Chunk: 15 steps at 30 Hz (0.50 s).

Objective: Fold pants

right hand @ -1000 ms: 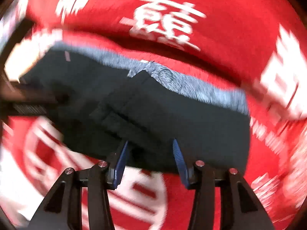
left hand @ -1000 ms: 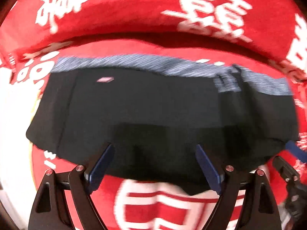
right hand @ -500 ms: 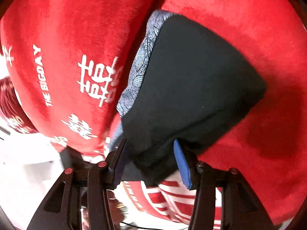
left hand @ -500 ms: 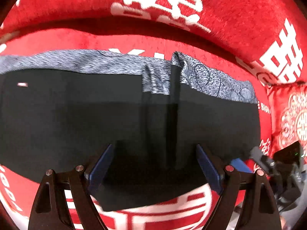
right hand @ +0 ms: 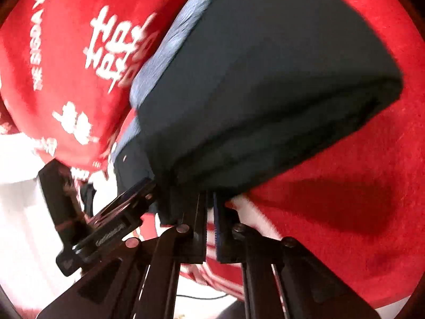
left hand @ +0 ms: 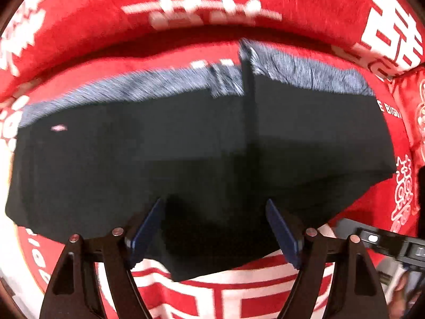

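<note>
Black pants with a grey patterned waistband lie spread on a red sofa seat, with one part folded over on the right. My left gripper is open, its blue pads either side of the pants' near edge. In the right wrist view the folded black pants fill the middle. My right gripper is shut on their near edge. The left gripper's body shows at lower left there.
Red cushions with white characters form the sofa back behind the pants. A red and white printed cloth covers the seat front. A red seat surface lies right of the fold. White floor shows at left.
My right gripper has closed on the pants' near edge and moved closer to the fold. The left view shifted slightly; the left gripper stays open.
</note>
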Motion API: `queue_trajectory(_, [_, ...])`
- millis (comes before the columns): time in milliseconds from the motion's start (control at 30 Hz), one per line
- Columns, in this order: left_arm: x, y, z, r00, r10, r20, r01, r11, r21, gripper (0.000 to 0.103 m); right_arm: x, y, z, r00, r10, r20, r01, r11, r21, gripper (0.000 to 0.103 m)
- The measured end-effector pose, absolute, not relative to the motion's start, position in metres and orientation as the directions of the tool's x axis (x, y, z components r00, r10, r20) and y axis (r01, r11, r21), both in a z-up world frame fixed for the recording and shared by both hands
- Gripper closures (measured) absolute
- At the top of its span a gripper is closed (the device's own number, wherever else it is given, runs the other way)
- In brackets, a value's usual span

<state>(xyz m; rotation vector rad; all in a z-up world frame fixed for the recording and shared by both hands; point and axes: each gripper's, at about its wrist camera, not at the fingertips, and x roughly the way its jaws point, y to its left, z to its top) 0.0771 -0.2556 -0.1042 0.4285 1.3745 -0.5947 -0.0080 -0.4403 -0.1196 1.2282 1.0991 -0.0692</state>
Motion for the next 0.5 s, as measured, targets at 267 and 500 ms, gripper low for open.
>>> queue_trajectory(267, [0.109, -0.294, -0.066, 0.179, -0.235, -0.955, 0.627, 0.776, -0.073, 0.022, 0.006, -0.509, -0.065, 0.539, 0.241, -0.807, 0.572, 0.599, 0.561, 0.068])
queue_trajectory(500, [0.108, -0.326, -0.105, 0.005, -0.270, -0.963, 0.644, 0.737, -0.204, 0.042, 0.041, -0.557, -0.089, 0.474, 0.215, -0.854, 0.565, 0.669, 0.483, 0.068])
